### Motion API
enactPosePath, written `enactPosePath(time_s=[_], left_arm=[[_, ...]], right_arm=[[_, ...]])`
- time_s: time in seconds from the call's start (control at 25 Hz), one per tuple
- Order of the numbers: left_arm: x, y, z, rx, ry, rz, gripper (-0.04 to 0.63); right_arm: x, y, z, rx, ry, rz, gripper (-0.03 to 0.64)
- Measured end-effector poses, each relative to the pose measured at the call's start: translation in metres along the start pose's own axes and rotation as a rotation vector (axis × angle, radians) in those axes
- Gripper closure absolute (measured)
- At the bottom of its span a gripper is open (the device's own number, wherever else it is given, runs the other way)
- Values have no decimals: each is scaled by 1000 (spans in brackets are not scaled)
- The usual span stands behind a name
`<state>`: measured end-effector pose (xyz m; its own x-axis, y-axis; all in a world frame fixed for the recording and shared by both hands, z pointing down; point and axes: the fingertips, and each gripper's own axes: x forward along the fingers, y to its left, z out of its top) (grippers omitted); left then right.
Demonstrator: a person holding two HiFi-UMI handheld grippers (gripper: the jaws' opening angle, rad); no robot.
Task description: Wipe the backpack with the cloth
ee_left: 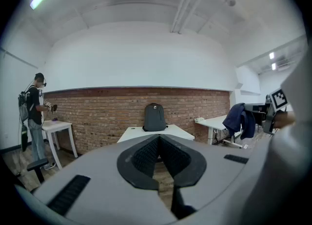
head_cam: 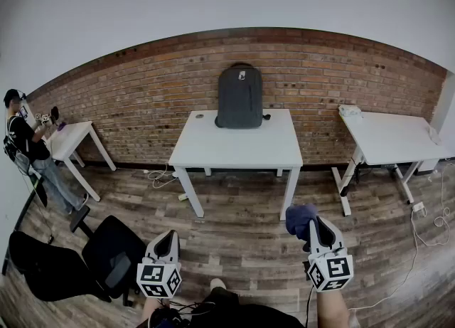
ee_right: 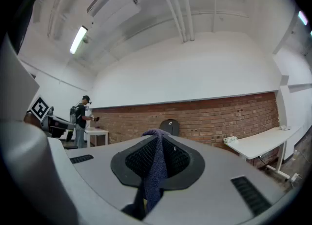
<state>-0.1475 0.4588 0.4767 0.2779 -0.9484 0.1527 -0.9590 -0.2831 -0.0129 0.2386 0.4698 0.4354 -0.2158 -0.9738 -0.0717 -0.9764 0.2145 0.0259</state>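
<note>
Both well short of backpack (head_cam: 239, 97): right tool (head_cam: 317, 223) clenched on cloth (head_cam: 300, 220), left tool (head_cam: 168, 236) clenched empty

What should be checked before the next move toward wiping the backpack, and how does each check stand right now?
1. Cloth gripped by right gripper: ok, jaws shut on it.
2. Left gripper free: ok, shut with nothing between the jaws.
3. Backpack in place: ok, upright on the white table against the brick wall.
4. Backpack within reach: not ok, both grippers are well short of the table.
5. Backpack steady enough for wiping: cannot tell.
</note>
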Motion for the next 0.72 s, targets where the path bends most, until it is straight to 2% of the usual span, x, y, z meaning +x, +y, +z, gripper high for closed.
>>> enactPosePath(time_s=[0.36, 0.72], left_arm=[[32, 3, 4, -5, -23, -7, 598], [105, 21, -2, -12, 10, -56, 598]], right_arm=[[30, -3, -3, -11, -9, 19, 587], [91, -3, 5, 5, -27, 21, 587]])
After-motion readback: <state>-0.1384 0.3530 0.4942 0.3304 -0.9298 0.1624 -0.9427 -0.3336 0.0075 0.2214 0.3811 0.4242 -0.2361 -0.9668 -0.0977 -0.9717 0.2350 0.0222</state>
